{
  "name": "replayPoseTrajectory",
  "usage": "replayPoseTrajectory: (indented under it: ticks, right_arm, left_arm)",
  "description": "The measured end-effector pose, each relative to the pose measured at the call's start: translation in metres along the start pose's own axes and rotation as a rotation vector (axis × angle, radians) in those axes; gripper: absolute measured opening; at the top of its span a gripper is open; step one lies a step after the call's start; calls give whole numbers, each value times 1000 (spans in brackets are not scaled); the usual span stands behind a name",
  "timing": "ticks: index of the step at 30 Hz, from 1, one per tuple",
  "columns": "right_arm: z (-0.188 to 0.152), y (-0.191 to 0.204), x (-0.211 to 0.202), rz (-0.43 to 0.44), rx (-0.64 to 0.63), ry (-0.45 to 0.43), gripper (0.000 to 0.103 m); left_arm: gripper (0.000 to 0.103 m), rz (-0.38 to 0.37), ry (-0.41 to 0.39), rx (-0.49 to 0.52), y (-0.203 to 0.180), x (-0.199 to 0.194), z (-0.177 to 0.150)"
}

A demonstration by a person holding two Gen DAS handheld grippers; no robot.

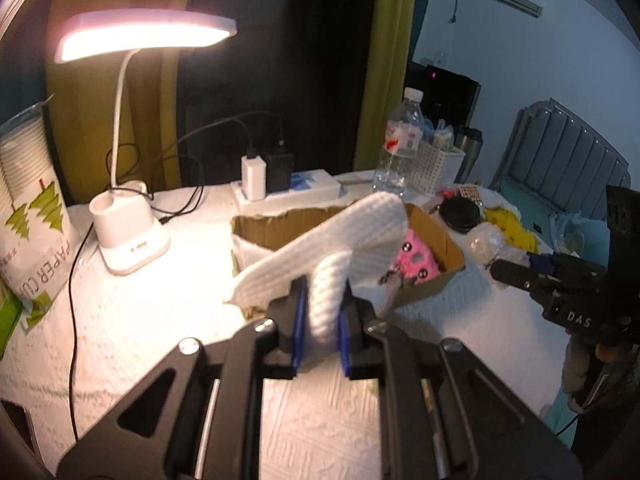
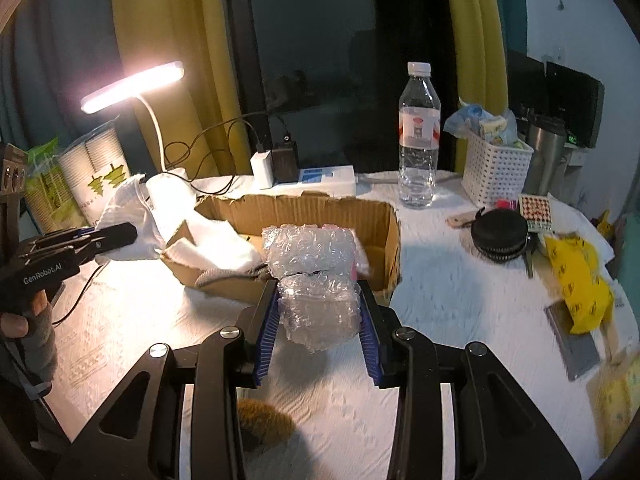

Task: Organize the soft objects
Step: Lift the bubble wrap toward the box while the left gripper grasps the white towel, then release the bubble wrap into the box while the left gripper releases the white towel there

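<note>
A folded white waffle-weave cloth is pinched between the blue pads of the left tool, its free end fanning up and out over the near edge of the cardboard box; in the right wrist view the same cloth hangs at 9 o'clock of the box. The right tool is closed on a crumpled wad of clear bubble wrap, held just short of the box's near wall. The risks, as a judgement: the cloth's loose flap could drape over the rim instead of dropping in, and the springy bubble wrap could squirm out of a light grip or bounce back out on release. Both tools converging on one small box could also collide. Inside lie white cloths and a pink patterned fabric. Beyond, at 12 o'clock on the white-covered counter, stand a power strip, a water bottle and a lit desk lamp; a yellow cloth waits at 3 o'clock.
</note>
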State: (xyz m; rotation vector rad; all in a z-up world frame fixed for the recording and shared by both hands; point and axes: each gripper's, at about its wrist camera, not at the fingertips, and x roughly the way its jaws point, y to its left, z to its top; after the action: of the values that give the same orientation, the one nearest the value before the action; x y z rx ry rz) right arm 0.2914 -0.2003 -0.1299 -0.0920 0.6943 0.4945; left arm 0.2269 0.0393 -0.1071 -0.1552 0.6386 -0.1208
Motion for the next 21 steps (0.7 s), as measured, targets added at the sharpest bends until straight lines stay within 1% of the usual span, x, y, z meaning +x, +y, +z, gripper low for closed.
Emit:
replayPoseTrajectory:
  ticks: [6,10,16,21]
  right_arm:
    - [14,-11,16,-11,3,2,39]
    - [21,-19,28,-17,15,5,39]
    - [28,-32,52,-19,42,12,39]
    - [36,-41,71,-17,53,17,39]
  left_arm:
    - [14,-5,-3,-2,1,20,12]
    - [14,-6,10,5,2,36,16]
    - [14,-21,58,20,-3,69,17]
    - [14,-22,95,3,0,93,15]
